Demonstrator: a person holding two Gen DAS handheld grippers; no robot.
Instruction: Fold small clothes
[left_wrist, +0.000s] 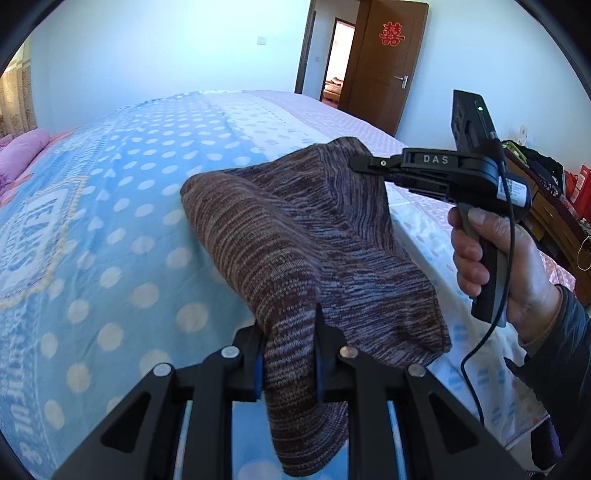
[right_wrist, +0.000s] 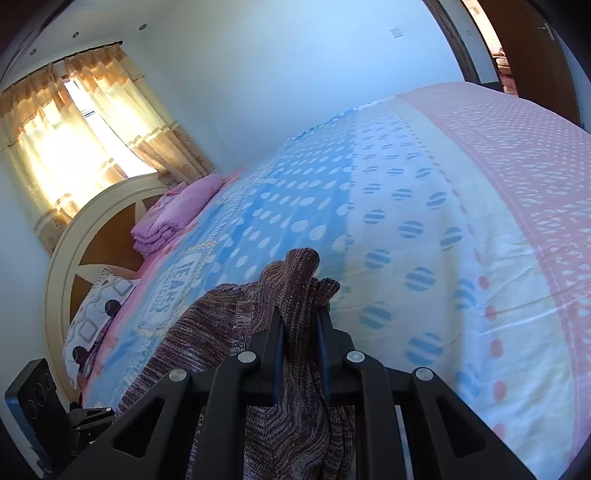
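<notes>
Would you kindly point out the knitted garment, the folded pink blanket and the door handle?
knitted garment (left_wrist: 295, 236): left wrist view, middle of the striped fabric.
folded pink blanket (right_wrist: 173, 218): right wrist view, top fold.
door handle (left_wrist: 402, 80): left wrist view, metal lever.

Daylight enters through the curtained window (right_wrist: 74, 122), which is overexposed with glare. Walls carry a blue cast. Both fisheye views bend strongly at the edges, with dark corner vignetting. The bedspread (right_wrist: 424, 206) shows slight blur.
</notes>
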